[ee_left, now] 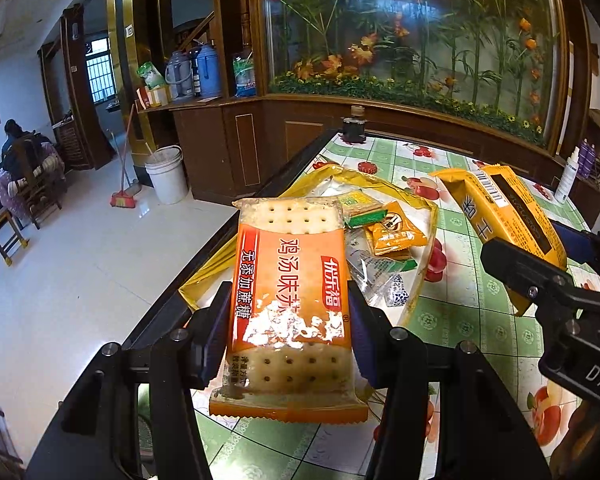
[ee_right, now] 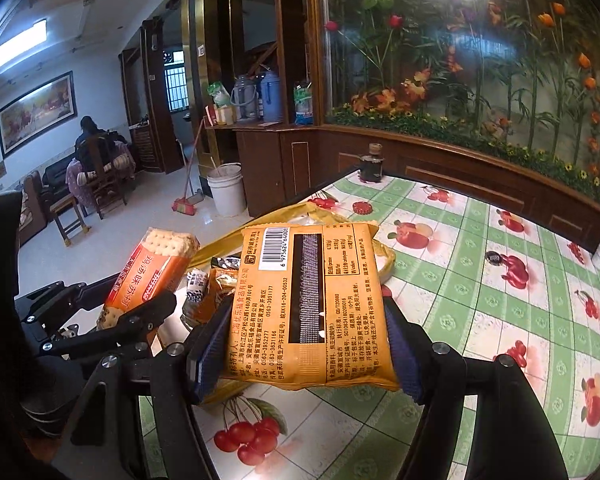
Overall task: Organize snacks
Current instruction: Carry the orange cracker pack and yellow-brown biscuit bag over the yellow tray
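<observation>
Your left gripper [ee_left: 288,312] pinches an orange cracker packet [ee_left: 290,300], clear at both ends so the pale, hole-dotted soda crackers show, with white and red print across its face; it is held above the table edge. Your right gripper [ee_right: 308,344] clamps a yellow snack packet [ee_right: 312,308], back side up, showing barcode, dark strip and fine print. Beneath both lies an opened yellow bag [ee_left: 380,184] with small orange and green sachets [ee_left: 392,232], on the fruit-patterned green tablecloth [ee_right: 500,280].
</observation>
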